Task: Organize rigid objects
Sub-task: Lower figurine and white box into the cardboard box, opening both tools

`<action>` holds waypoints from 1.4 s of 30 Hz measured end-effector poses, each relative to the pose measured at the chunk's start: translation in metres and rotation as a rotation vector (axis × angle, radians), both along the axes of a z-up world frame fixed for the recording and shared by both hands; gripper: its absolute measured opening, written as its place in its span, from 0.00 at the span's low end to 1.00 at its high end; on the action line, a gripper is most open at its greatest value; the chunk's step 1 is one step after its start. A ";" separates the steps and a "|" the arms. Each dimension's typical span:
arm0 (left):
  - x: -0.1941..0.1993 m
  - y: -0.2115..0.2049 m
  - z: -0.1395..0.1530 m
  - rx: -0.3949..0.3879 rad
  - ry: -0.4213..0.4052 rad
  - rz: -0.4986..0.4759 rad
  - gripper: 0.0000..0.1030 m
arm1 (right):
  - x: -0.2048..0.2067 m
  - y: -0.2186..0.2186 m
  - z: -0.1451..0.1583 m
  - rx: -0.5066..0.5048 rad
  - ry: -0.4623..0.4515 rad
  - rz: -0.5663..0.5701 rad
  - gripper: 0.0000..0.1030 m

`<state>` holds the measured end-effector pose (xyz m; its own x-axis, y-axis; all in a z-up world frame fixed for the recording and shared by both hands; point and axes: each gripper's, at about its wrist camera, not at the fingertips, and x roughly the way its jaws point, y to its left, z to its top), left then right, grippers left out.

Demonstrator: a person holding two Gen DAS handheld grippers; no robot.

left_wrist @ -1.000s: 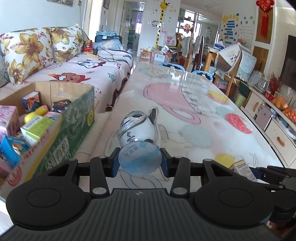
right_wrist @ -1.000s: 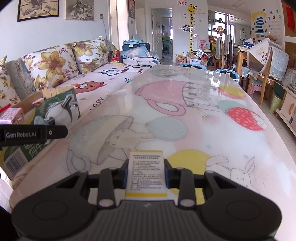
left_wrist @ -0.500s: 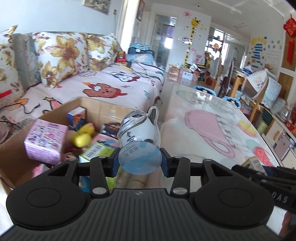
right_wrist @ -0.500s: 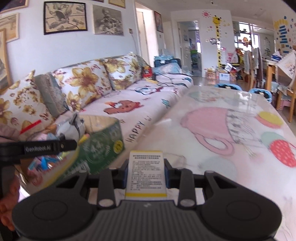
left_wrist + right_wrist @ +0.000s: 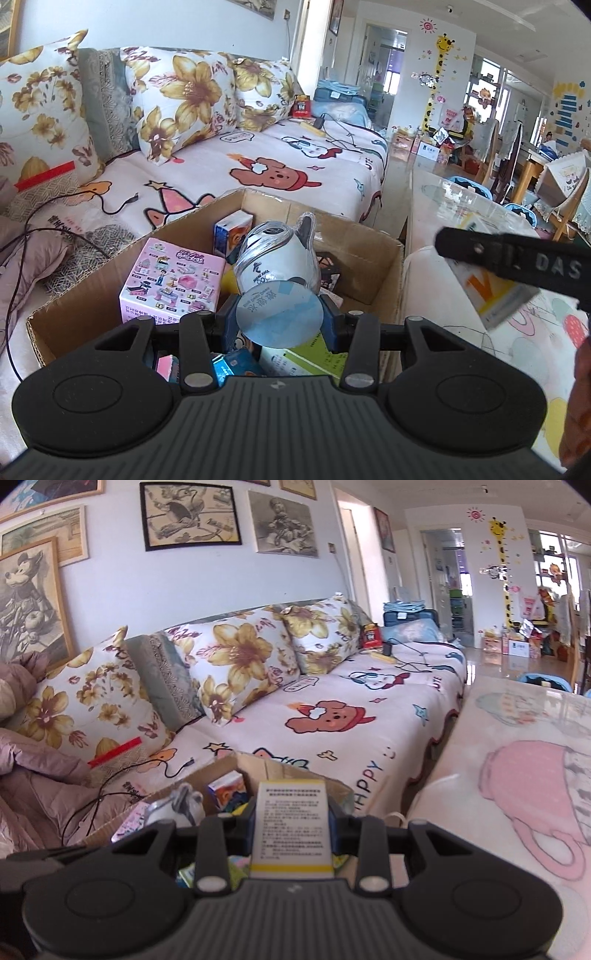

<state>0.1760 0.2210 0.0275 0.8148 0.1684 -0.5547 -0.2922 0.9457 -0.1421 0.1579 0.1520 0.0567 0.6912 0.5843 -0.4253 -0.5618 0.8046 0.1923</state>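
L gripper [image 5: 279, 320] fingers clamped on panda figurine [image 5: 277, 260], held over cardboard box [image 5: 384, 258]. R gripper [image 5: 291, 829] fingers clamped on white printed carton [image 5: 290, 823], near box's right side by worktop [image 5: 517, 775].

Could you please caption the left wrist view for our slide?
Left gripper holds a panda figurine above a toy-filled cardboard box.

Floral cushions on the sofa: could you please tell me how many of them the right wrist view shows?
3. One floral cushion sits at the left end, one in the middle, one further right. More may be hidden beyond the left edge.
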 end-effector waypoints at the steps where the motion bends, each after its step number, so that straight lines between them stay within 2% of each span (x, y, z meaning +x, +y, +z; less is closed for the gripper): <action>1: 0.000 0.000 0.000 0.000 0.004 0.001 0.51 | 0.003 0.005 -0.001 -0.002 0.005 0.011 0.32; 18: 0.004 0.014 0.002 -0.018 0.065 -0.004 0.51 | 0.037 0.051 -0.026 -0.034 0.063 0.041 0.32; 23: 0.001 0.016 0.002 -0.015 0.065 0.006 0.46 | 0.038 0.056 -0.027 -0.041 0.063 0.039 0.32; 27: 0.000 0.015 0.002 -0.014 0.066 0.007 0.47 | 0.040 0.061 -0.030 -0.074 0.070 0.030 0.36; 29: -0.001 0.016 0.003 -0.020 0.064 0.011 0.53 | 0.038 0.058 -0.030 -0.078 0.060 -0.002 0.61; 30: -0.001 0.016 0.003 -0.022 0.063 0.013 0.57 | 0.036 0.055 -0.028 -0.069 0.051 -0.015 0.66; 33: -0.004 0.016 0.004 -0.021 0.052 0.019 0.73 | 0.031 0.044 -0.022 -0.054 0.025 -0.055 0.69; 35: -0.007 0.016 0.006 -0.021 0.032 0.030 0.94 | 0.025 0.035 -0.016 -0.055 -0.003 -0.102 0.72; 38: -0.013 0.013 0.011 -0.007 -0.003 0.039 0.99 | 0.013 0.020 -0.009 -0.051 -0.034 -0.183 0.82; 42: -0.019 0.007 0.016 -0.030 -0.012 0.007 1.00 | -0.012 0.002 -0.003 -0.066 -0.069 -0.260 0.87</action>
<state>0.1573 0.2284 0.0437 0.8204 0.1575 -0.5496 -0.2968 0.9390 -0.1740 0.1459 0.1542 0.0533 0.8431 0.3560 -0.4031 -0.3450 0.9330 0.1025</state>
